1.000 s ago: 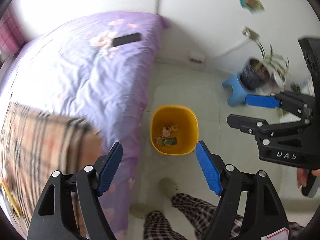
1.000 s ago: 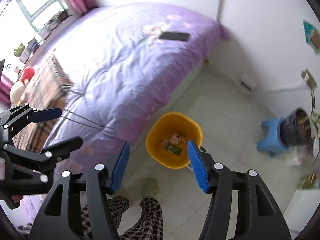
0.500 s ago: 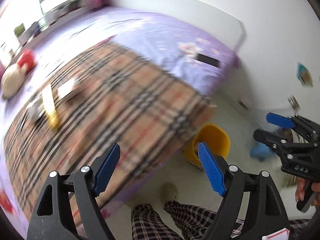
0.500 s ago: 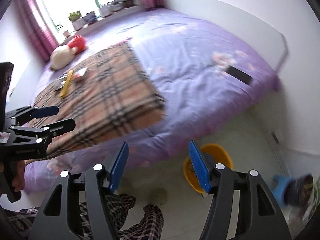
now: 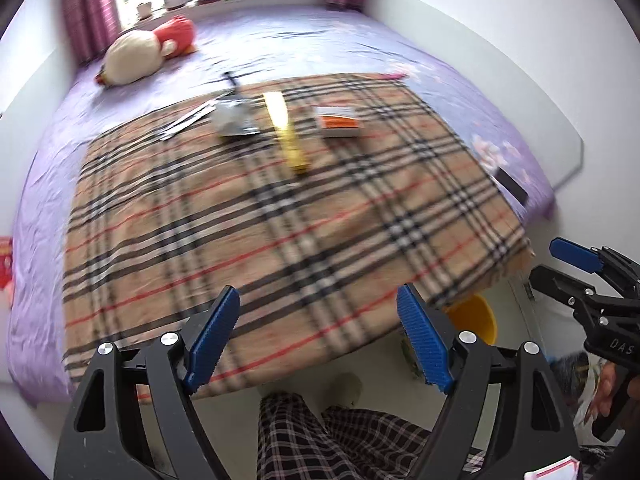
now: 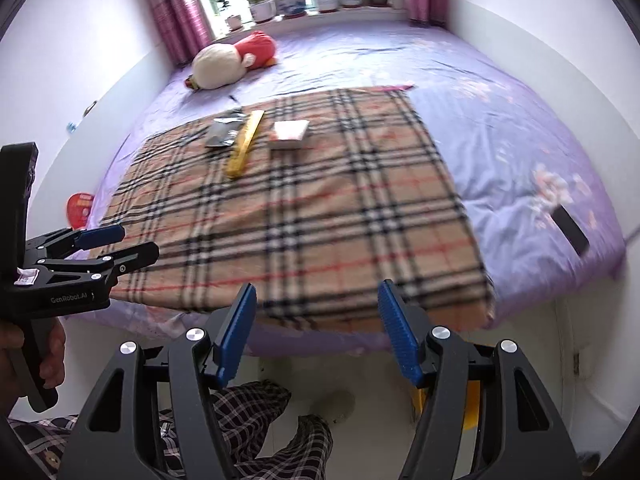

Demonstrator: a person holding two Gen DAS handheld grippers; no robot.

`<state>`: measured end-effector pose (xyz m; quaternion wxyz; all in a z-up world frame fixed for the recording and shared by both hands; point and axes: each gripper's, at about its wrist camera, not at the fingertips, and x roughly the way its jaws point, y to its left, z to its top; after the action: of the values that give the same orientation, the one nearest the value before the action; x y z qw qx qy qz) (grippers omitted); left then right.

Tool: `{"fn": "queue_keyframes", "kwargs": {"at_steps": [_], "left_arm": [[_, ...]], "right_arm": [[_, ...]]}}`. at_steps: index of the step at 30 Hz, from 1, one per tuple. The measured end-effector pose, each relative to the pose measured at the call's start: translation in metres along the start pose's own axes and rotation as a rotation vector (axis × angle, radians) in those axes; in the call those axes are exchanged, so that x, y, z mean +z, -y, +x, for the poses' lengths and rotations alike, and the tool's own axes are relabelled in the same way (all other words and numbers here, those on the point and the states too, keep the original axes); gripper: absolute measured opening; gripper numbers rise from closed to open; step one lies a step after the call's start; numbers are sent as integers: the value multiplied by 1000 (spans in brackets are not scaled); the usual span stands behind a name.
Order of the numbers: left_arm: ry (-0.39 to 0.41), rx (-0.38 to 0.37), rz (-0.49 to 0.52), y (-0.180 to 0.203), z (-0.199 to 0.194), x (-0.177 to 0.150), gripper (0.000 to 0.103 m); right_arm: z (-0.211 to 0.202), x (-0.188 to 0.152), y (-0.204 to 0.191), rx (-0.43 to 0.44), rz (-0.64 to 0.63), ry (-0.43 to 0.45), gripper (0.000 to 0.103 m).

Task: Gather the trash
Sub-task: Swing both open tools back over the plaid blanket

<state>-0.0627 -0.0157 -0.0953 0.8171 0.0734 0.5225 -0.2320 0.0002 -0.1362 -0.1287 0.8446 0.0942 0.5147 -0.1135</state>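
Jaws gape empty on both grippers — left gripper [image 5: 318, 336], right gripper [image 6: 316, 330] — over the plaid blanket [image 5: 280, 232].

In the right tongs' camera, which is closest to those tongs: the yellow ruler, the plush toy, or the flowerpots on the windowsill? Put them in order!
1. Yellow ruler, lying on the plaid blanket, left of middle.
2. Plush toy, farther back on the purple bed, near the left curtain.
3. Flowerpots, farthest, on the windowsill at the back wall.

On the plaid blanket [image 5: 280, 232] lay a crumpled silver wrapper [image 5: 234, 120], a long yellow wrapper [image 5: 286, 136] just beside it, and a white-and-orange box [image 5: 339, 121] apart. The yellow bin [image 5: 474, 318] stood on the floor, partly hidden.
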Motion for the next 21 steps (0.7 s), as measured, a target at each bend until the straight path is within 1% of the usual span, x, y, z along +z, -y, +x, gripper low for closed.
{"fn": "queue_keyframes", "kwargs": {"at_steps": [5, 8, 14, 21], "left_arm": [[6, 22, -65, -36, -5, -2, 81], [1, 27, -77, -51, -5, -1, 81], [-16, 30, -74, -73, 4, 8, 81], [-33, 40, -46, -106, 24, 37, 82]], "right_arm": [[11, 17, -24, 15, -46, -11, 65], [17, 24, -34, 16, -50, -17, 65], [28, 37, -50, 8, -42, -27, 65], [54, 61, -62, -14, -20, -26, 66]]}}
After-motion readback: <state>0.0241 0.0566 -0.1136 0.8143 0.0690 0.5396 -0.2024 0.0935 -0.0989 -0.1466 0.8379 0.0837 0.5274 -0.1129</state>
